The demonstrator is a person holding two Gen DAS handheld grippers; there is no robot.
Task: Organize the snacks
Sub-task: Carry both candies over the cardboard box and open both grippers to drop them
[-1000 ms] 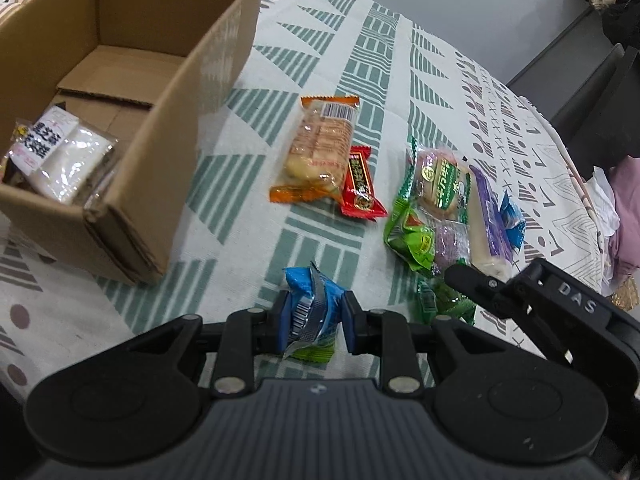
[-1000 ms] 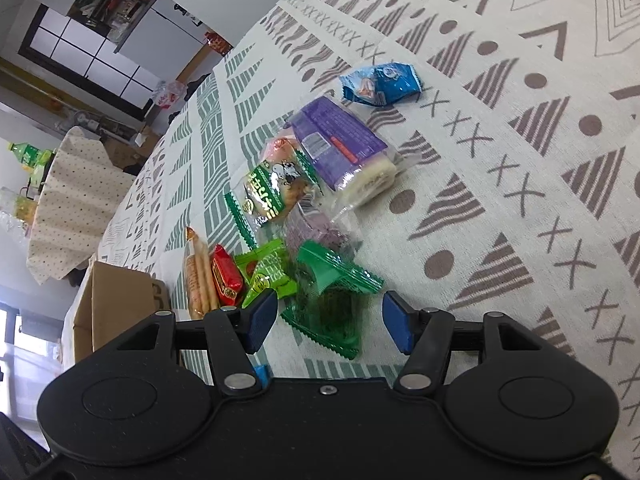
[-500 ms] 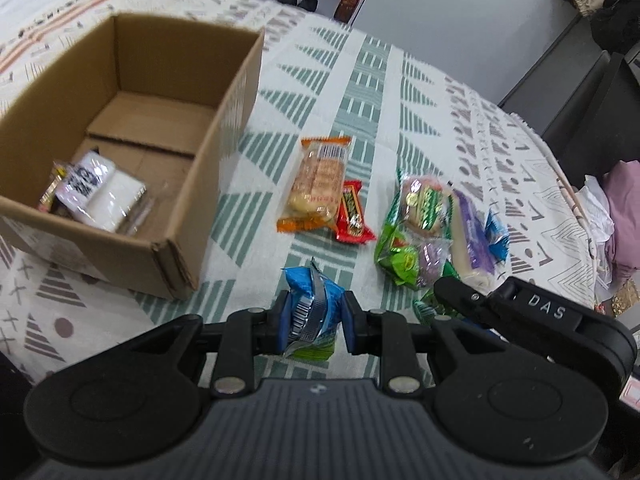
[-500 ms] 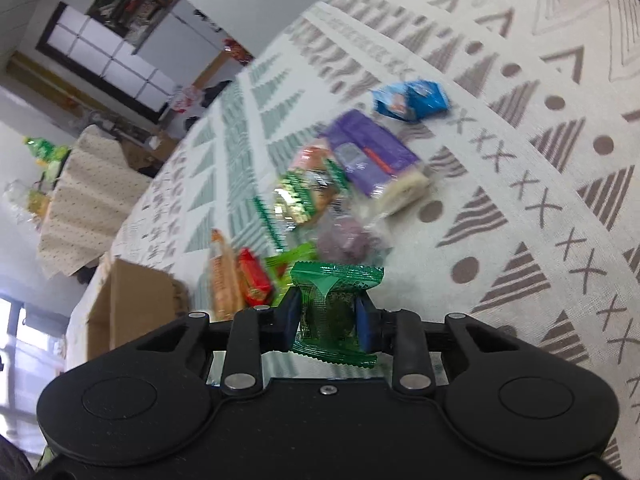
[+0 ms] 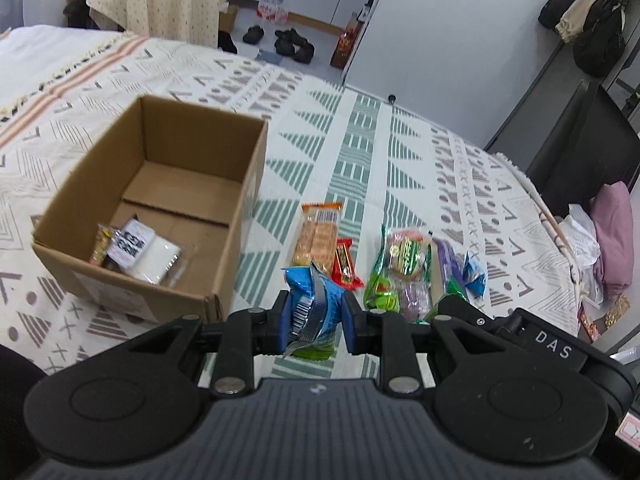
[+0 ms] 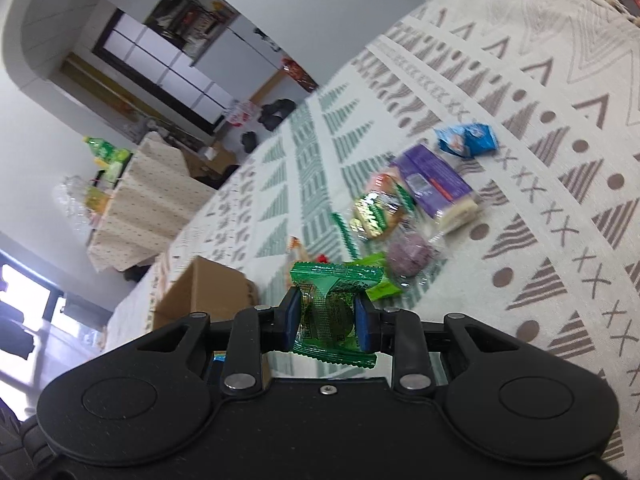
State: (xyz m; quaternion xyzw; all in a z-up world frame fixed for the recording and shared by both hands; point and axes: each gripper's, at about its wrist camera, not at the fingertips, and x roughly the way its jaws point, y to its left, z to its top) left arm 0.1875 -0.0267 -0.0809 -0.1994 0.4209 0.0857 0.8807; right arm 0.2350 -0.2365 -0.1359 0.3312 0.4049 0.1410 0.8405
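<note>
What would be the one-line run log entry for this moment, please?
left gripper: shut on blue foil snack packet | right gripper: shut on green plastic snack packet | brown cardboard box: open, white packet inside

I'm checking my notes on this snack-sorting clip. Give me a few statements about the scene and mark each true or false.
1. The left claw is shut on a blue snack packet. True.
2. The right claw is open and holds nothing. False: it is shut on a green snack packet.
3. The cardboard box holds no snacks. False: a white packet lies inside.
4. A purple packet lies on the patterned cloth. True.
</note>
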